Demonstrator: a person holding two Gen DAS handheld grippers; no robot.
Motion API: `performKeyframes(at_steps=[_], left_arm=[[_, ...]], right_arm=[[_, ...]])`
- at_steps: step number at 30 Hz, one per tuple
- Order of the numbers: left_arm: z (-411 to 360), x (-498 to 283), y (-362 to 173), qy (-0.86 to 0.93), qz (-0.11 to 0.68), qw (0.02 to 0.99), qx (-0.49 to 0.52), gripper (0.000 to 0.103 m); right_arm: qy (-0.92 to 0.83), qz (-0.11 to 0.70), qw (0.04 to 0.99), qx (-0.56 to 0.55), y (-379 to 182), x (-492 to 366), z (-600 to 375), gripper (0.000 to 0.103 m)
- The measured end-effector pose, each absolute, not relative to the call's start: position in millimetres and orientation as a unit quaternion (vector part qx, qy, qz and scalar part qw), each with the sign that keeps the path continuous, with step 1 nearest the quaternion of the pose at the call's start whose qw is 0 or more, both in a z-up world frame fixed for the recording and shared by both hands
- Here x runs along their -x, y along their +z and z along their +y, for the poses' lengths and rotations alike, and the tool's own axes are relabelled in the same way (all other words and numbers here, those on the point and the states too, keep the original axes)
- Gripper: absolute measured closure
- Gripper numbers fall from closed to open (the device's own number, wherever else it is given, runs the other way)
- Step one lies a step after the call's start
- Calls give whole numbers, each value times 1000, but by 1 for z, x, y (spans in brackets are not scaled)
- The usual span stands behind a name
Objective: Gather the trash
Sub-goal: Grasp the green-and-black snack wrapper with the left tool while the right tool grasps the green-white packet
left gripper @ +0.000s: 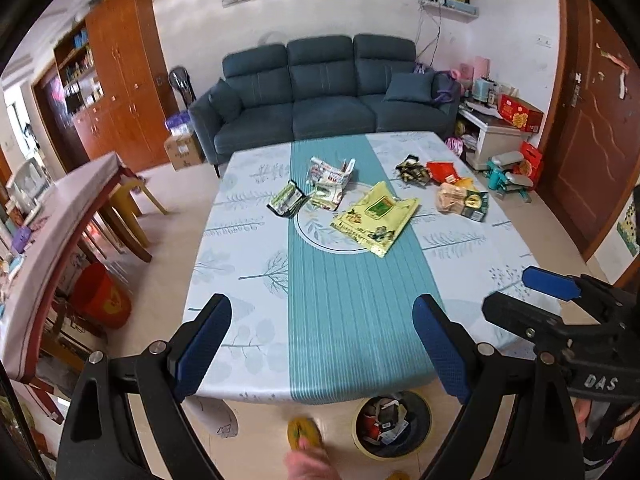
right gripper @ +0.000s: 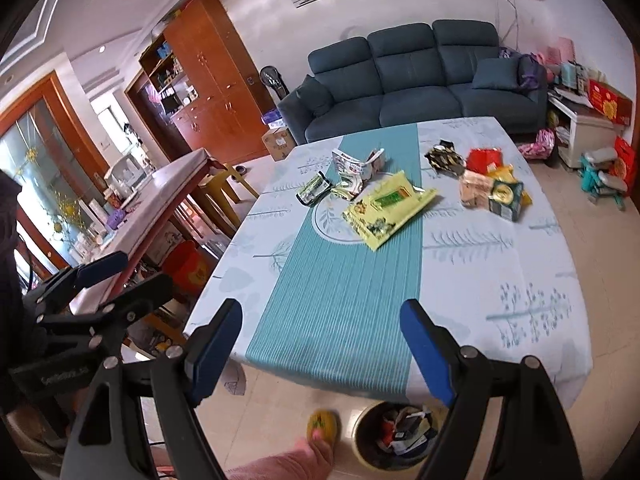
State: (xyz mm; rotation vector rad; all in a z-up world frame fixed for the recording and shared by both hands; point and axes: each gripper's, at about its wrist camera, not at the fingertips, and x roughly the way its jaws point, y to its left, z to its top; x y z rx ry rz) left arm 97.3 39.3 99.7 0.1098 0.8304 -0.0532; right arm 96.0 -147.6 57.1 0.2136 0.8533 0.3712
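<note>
Both claws hang above the near edge of the desk (left gripper: 248, 240), which wears a leaf-print cloth with a teal centre strip. The left claw (left gripper: 322, 344) and the right claw (right gripper: 320, 350) each stand wide open, nothing between the blue pads. The trash lies toward the far edge: a yellow bag (left gripper: 374, 218) on the centre strip, crumpled wrappers (left gripper: 316, 190) beside it toward the far left, and a second heap (left gripper: 448, 186) near the far right corner. A waste bin (left gripper: 392, 426) holding discarded packets stands on the floor below the near edge.
</note>
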Motion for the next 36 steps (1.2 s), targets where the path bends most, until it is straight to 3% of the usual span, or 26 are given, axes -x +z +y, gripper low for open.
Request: performKeyframes(at_steps=[10, 20, 27, 36], left_arm=[[98, -257, 64, -78, 462, 881, -64, 12], [140, -428, -18, -147, 551, 819, -59, 12], [127, -491, -69, -182, 580, 790, -84, 12], [105, -516, -115, -183, 600, 765, -146, 13]], right_arm=[[151, 412, 897, -55, 48, -195, -103, 21], [126, 444, 887, 0, -3, -318, -54, 21], [110, 473, 874, 12, -41, -368, -46, 21], [132, 485, 863, 54, -58, -398, -35, 21]])
